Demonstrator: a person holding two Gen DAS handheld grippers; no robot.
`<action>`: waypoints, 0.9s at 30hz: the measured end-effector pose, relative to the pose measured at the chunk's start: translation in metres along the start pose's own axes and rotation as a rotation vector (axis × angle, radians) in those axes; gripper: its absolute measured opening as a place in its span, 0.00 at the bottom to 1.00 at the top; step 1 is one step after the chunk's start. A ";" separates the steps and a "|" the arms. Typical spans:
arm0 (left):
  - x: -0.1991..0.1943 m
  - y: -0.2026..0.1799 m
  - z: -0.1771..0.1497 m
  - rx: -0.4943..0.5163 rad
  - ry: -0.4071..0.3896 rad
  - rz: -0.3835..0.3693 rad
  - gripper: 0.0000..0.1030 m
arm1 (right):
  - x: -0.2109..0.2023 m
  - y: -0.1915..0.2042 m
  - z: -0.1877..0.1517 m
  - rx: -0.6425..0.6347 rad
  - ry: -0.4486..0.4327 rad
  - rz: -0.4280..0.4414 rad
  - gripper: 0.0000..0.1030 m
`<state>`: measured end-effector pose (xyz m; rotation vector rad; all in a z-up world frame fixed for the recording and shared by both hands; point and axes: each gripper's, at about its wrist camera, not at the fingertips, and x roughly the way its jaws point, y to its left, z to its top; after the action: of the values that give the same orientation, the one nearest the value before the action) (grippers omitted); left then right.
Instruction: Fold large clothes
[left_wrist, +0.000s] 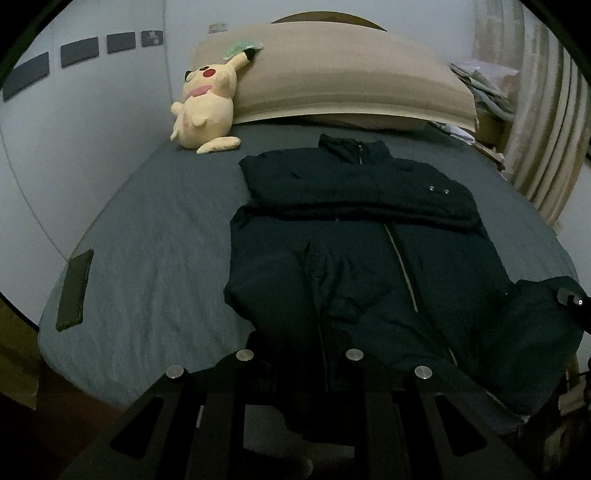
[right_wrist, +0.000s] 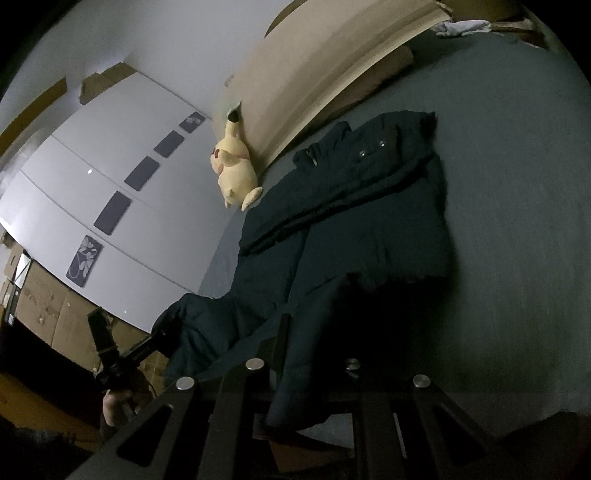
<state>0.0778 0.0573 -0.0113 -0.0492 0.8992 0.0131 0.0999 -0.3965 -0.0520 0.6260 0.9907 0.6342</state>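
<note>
Jacket (left_wrist: 354, 258) hem in both tongs

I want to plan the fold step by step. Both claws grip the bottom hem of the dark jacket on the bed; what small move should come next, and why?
Probably carry the hem up and forward toward the collar. The dark puffy zip-front jacket lies flat on the grey bed sheet with its sleeves already folded across the chest, and the left claw and right claw hold the lower edge, so folding the bottom half over seems the natural step.
</note>
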 end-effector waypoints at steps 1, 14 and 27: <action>0.001 0.000 0.002 -0.002 -0.001 0.002 0.17 | 0.000 0.000 0.002 0.001 -0.004 0.000 0.12; 0.008 -0.004 0.020 -0.008 -0.013 0.025 0.17 | 0.007 0.008 0.023 0.019 -0.048 -0.002 0.12; 0.019 -0.008 0.036 -0.012 -0.023 0.040 0.17 | 0.010 0.016 0.034 0.024 -0.079 -0.013 0.12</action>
<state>0.1180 0.0509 -0.0034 -0.0423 0.8770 0.0563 0.1315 -0.3847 -0.0314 0.6605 0.9290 0.5831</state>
